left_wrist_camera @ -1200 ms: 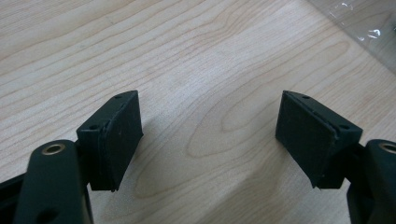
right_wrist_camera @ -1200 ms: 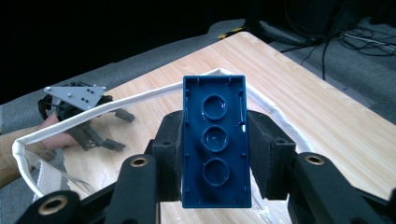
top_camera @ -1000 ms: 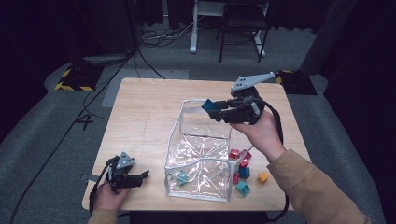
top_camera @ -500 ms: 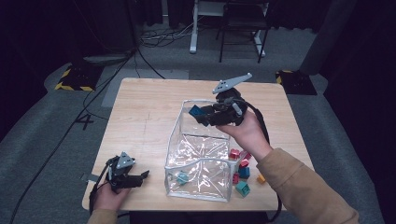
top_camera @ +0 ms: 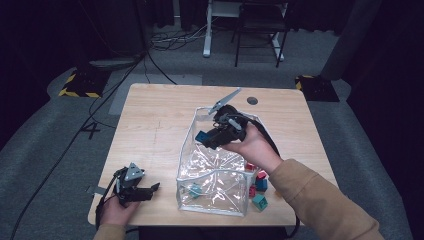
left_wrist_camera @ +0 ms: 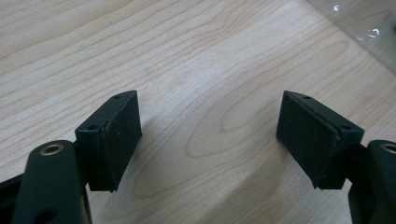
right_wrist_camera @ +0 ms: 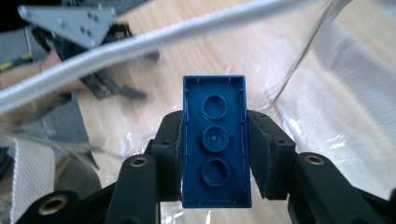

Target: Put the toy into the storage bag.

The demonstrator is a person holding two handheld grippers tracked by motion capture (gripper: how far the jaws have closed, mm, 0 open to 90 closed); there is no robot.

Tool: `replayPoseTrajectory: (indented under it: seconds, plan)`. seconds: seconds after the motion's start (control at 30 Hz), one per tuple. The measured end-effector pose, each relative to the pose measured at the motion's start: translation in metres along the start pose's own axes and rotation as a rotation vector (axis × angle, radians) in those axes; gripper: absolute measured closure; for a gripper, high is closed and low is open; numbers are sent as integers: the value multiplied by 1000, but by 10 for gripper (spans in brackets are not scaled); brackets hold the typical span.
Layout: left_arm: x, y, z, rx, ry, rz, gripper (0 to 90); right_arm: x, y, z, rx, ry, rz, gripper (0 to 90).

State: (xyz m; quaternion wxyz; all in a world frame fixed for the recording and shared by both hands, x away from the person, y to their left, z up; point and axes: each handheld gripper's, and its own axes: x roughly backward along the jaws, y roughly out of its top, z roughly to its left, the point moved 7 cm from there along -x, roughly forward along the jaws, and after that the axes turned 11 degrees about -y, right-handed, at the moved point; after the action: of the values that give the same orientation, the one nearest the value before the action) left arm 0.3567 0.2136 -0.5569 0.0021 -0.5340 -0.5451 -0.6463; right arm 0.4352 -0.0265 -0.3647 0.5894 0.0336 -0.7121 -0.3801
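Right hand-held gripper [right_wrist_camera: 215,154]: clamped on blue brick [right_wrist_camera: 215,140], over open clear bag [top_camera: 192,150]; release pending. Left hand-held gripper [left_wrist_camera: 210,135]: jaws apart, empty, on worktop [top_camera: 150,120]. Bagged: one teal brick [top_camera: 194,190]. Outstanding: loose bricks [top_camera: 260,187] beside bag

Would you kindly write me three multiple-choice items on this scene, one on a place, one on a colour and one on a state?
1. Where is the right tool?
A. Over the open clear bag
B. Flat on the floor
C. Beside the left tool

2. What colour is the brick in the right tool?
A. Red
B. Blue
C. Yellow

3. How is the left tool?
A. Shut on a brick
B. Shut on the bag's rim
C. Open, with nothing in it

Answers:
1 A, the high view shows it above the bag's mouth.
2 B, the right gripper view shows a blue brick clamped.
3 C, bare table lies between its pads.
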Motion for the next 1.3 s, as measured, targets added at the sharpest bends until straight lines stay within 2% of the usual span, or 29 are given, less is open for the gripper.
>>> replayPoseTrajectory:
  seconds: [0.2,0.23,0.3,0.33,0.47,0.57,0.67,0.77,0.83,0.87,0.97,1.0,1.07,1.17,1.3]
  plan:
    - [0,0,0,0,0,0,224,-14,-9,6,9,24,109,591]
    - [0,0,0,0,0,0,224,-14,-9,6,9,24,109,591]
    - [0,0,0,1,0,0,224,-19,-14,7,3,36,155,591]
    - [0,0,0,1,0,0,224,-19,-14,7,3,36,155,591]
    - [0,0,0,1,0,0,224,-25,-19,8,7,52,212,590]
    - [0,0,0,0,0,0,224,-26,-20,9,9,55,222,590]
    - [0,0,0,1,0,1,224,-25,-19,9,12,47,200,537]
    - [0,0,0,0,0,1,224,-18,-15,8,-20,48,150,476]
    - [0,0,0,1,0,2,224,-16,-14,7,-21,48,135,464]
    - [0,0,0,-1,1,1,224,-6,-12,5,-29,37,86,450]
    - [0,0,0,-1,0,0,223,7,-11,3,-35,30,37,451]
    - [0,0,0,-1,0,0,223,7,-11,3,-35,30,37,451]
    - [0,0,0,-1,0,0,224,23,-11,-2,-41,19,-22,455]
    - [0,0,0,-1,0,0,224,31,-12,-5,-51,10,-48,456]
    - [0,0,0,1,-1,1,224,53,-16,-19,-85,-26,-120,457]
